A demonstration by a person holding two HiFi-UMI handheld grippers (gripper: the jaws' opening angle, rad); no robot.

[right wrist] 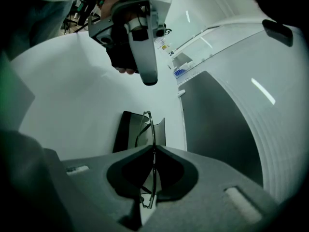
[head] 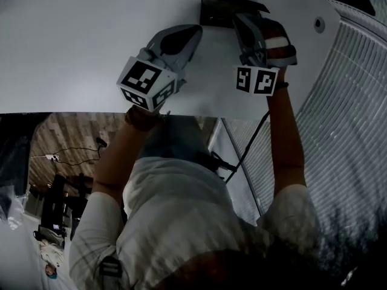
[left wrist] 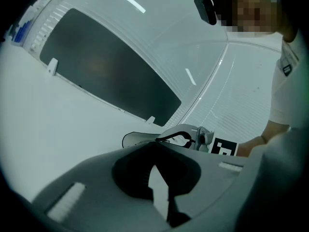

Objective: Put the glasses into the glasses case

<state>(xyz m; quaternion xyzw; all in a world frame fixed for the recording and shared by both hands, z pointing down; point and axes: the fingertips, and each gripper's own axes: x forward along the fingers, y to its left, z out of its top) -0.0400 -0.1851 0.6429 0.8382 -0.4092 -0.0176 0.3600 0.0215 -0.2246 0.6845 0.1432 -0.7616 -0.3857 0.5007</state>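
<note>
Midway: my right claw (right wrist: 153, 148) pinched shut on glasses (right wrist: 145, 127), poised just before open glasses case (right wrist: 123, 132) on bench (right wrist: 72, 95); left claw (left wrist: 155, 144) closed, empty. Next needed: lower glasses in, release.

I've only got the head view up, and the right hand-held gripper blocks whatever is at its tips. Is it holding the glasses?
Observer: Yes, the right hand-held gripper is shut on the glasses, gripping the thin frame.
Operator: How do they sit?
Observer: Edge-on and upright, sticking out ahead toward the glasses case on the table.
Operator: And the left one?
Observer: The left hand-held gripper is shut, with nothing between its jaws.
</note>
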